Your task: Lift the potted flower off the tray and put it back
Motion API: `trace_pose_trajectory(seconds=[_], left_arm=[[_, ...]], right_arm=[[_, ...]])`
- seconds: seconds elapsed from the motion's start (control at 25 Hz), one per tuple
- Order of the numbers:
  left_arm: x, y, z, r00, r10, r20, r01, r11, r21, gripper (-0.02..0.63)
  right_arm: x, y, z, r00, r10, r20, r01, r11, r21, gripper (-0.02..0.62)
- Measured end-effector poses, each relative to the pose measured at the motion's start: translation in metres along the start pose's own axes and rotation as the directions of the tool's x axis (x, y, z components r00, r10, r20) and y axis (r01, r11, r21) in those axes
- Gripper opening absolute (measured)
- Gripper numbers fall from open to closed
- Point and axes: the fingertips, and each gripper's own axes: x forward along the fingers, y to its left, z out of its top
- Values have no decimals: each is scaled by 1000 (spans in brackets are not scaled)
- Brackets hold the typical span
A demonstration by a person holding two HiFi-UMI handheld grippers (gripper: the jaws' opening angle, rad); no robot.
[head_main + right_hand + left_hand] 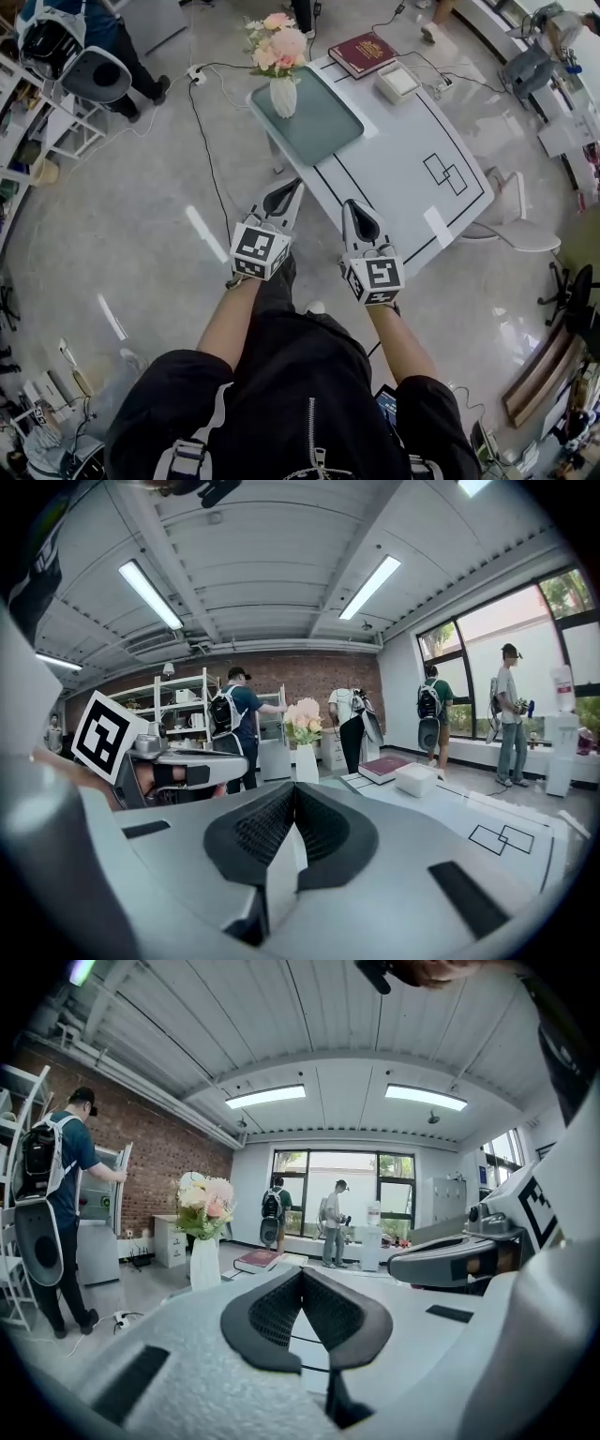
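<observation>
White tabletop (412,169) bears a flat teal tray (323,127) holding the potted flower (282,89); left gripper (292,187) and right gripper (351,208) jaws meet, empty.

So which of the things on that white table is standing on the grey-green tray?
The white vase of pink flowers; the dark red book and small white box lie on bare tabletop.

Bright, even light falls from long ceiling strips (267,1097), with daylight washing pale through tall windows (342,1194) at the far wall. White streaks of glare lie on the polished floor (202,230), and shadows are faint. Both gripper views bow sharply into black corners. The left gripper (302,1279) looks soft close to the lens.
</observation>
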Motion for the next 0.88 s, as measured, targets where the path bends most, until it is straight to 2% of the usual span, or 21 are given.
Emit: trace_pose_trajectory(seconds=[0.12,0.44,0.6,0.88], left_arm=[[17,38,0,1000,-20,-17,20,1000,8,5],[47,141,-7,998,-28,-49,27,999,-36,5],[64,173,-18,998,-22,-59,18,997,-72,6],[92,209,-33,997,1,-73,-5,998,-63,5]], right_arm=[[44,3,8,1000,-13,-27,13,1000,1,6],[147,19,29,998,-38,-55,39,999,10,6],[182,22,32,996,-38,-75,37,999,-19,6],[239,12,29,998,-18,-56,15,998,-63,9]])
